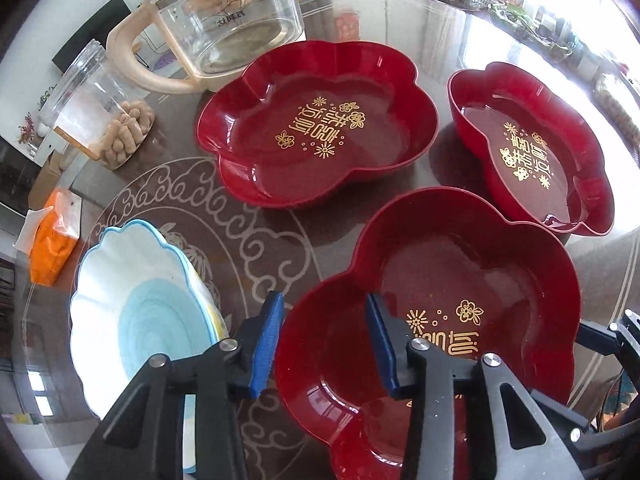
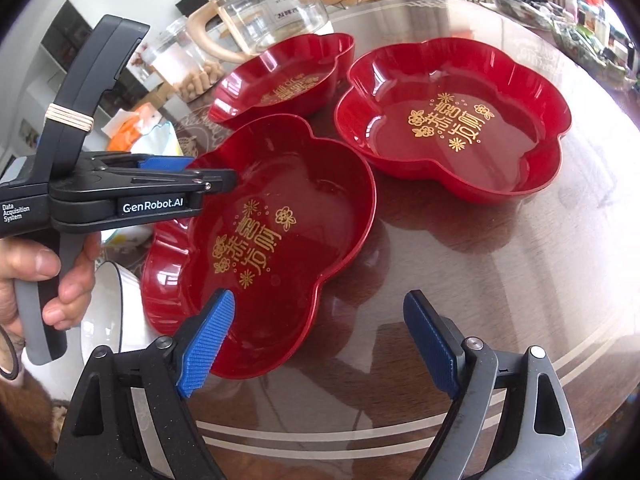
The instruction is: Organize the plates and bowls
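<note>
Plate (image 1: 432, 320): light, stiff, glossy-slippery; best pinched at rim.
Left gripper (image 1: 326, 344): astride rim, contact unclear.
Right gripper (image 2: 320, 344): wide, empty.

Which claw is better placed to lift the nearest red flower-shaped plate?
Left. The left claw already straddles the rim of the nearest red plate, one finger inside and one outside. The right claw stands open with only one finger over the plate's near edge, the other over bare table.

Left tongs (image 1: 326, 344) astride red plate (image 1: 460, 304) rim
</note>
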Available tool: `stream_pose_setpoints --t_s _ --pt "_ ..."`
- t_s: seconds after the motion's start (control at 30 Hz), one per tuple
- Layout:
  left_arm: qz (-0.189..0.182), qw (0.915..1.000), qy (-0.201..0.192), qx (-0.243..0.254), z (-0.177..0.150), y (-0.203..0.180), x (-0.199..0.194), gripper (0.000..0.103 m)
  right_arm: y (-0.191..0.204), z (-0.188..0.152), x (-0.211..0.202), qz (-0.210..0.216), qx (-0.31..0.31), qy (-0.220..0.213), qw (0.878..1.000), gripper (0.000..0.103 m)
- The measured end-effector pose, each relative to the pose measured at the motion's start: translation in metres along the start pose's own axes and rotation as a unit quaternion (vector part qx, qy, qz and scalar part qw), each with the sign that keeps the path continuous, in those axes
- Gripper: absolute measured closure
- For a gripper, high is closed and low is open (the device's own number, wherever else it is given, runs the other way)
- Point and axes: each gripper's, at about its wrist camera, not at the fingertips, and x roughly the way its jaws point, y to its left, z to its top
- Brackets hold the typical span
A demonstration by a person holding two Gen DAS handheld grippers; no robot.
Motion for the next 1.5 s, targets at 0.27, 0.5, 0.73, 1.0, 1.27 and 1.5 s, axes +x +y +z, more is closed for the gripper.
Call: stream_pose_setpoints --t_s 0.27,0.5,0.73,1.0,1.27,1.5 --pt "-0.016 0.9996 0.021 -0.011 -0.012 -0.007 -0.007 0.076 -0.003 0.0 -0.004 -0.005 -0.008 0.018 1.0 0.089" --pt "-0.056 0.9973 0.019 -0.044 -0.044 -0.032 -0.036 0.076 -0.026 -0.005 -0.037 0.015 -0.007 0.023 1.0 0.091" --pt "-0.095 0.9918 0.008 -0.085 -0.097 -0.082 -0.061 0.076 -0.054 -0.011 -0.069 0.014 -0.046 0.042 0.998 0.091" --pt "-0.102 0.9856 -0.017 -0.134 -0.118 -0.107 -0.058 0.076 -0.08 -0.012 -0.047 -0.008 -0.061 0.069 0.996 0.088" --pt "-0.085 0.9707 -0.08 -0.21 -0.137 -0.079 -0.078 0.03 -0.079 -0.014 -0.081 -0.03 -0.06 -0.013 0.998 0.037" --pt "-0.049 0.9509 -0.171 -0.254 -0.159 -0.068 -0.126 0.009 -0.091 -0.032 -0.142 -0.139 -0.052 -0.103 0.984 0.032"
